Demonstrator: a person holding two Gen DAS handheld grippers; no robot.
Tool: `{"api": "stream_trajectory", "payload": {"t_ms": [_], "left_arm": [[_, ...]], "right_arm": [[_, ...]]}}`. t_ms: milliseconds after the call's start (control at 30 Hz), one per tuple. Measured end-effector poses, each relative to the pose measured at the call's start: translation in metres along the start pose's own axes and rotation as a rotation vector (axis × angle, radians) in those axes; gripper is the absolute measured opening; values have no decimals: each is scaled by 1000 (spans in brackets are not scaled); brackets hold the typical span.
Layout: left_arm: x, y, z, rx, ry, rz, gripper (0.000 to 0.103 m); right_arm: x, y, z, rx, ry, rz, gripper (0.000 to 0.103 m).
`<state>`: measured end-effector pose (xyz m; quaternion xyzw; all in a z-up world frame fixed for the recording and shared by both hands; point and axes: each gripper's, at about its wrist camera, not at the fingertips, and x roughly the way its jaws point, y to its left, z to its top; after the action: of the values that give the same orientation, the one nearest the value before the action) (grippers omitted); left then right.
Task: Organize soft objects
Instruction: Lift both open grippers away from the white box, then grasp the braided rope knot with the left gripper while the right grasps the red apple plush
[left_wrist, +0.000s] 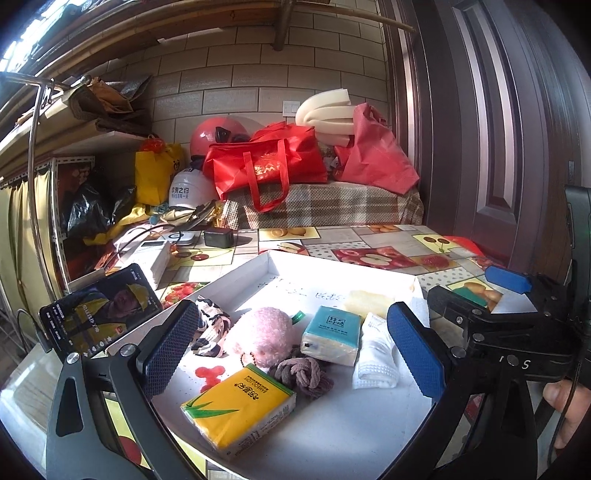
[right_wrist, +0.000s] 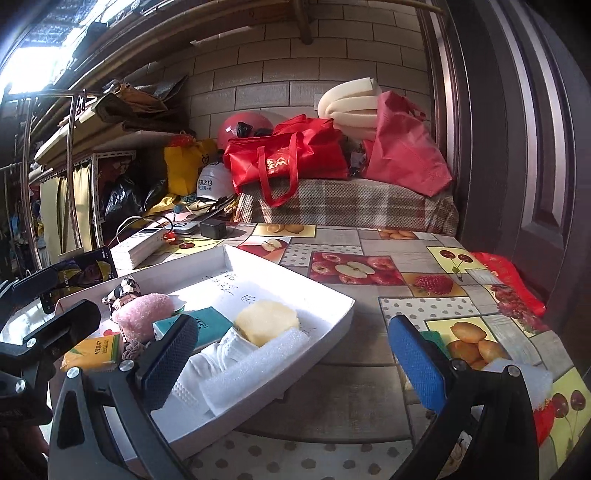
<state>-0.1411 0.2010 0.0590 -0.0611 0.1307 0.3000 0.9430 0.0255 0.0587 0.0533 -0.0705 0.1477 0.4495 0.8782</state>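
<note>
From the left wrist view, the left gripper (left_wrist: 293, 349) hangs over a white tray (left_wrist: 258, 264) with its 2 fingers spread wide and nothing between them. In the tray lie a yellow tissue pack (left_wrist: 238, 410) nearest, a mauve knotted scrunchie (left_wrist: 301, 374) just beyond it, a pink plush ball (left_wrist: 258, 336), a teal tissue pack (left_wrist: 330, 334), a white folded cloth (left_wrist: 376, 354) to the right, a patterned fabric piece (left_wrist: 210, 326) to the left and a pale yellow sponge (left_wrist: 364, 301) farther back. A phone (left_wrist: 99, 310) leans at the tray's left. The right gripper (left_wrist: 509, 291) shows at the right edge; I cannot tell its jaw state here.

From the right wrist view, the right gripper (right_wrist: 295, 362) is open and empty, its left finger over the tray's near right part, its right finger over the fruit-print tablecloth (right_wrist: 369, 243). A white foam strip (right_wrist: 255, 363) lies beside the cloth, touching it.
</note>
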Motion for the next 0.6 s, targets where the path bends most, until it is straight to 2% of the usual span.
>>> {"api": "stream_trajectory", "payload": {"t_ms": [133, 233, 433, 500, 600], "left_arm": [[0, -5, 1, 17, 3, -14, 103], [-1, -8, 1, 26, 2, -21, 103], [-6, -13, -1, 34, -1, -70, 103], [-8, -17, -1, 35, 3, -94, 103], [-10, -24, -2, 21, 19, -178, 103]], "right_arm": [[-30, -25, -9, 100, -45, 16, 103], [-57, -41, -15, 132, -91, -5, 103], [-133, -93, -16, 264, -305, -68, 103], [-143, -113, -19, 292, -306, -140, 103], [-144, -145, -27, 277, -189, -166, 103]]}}
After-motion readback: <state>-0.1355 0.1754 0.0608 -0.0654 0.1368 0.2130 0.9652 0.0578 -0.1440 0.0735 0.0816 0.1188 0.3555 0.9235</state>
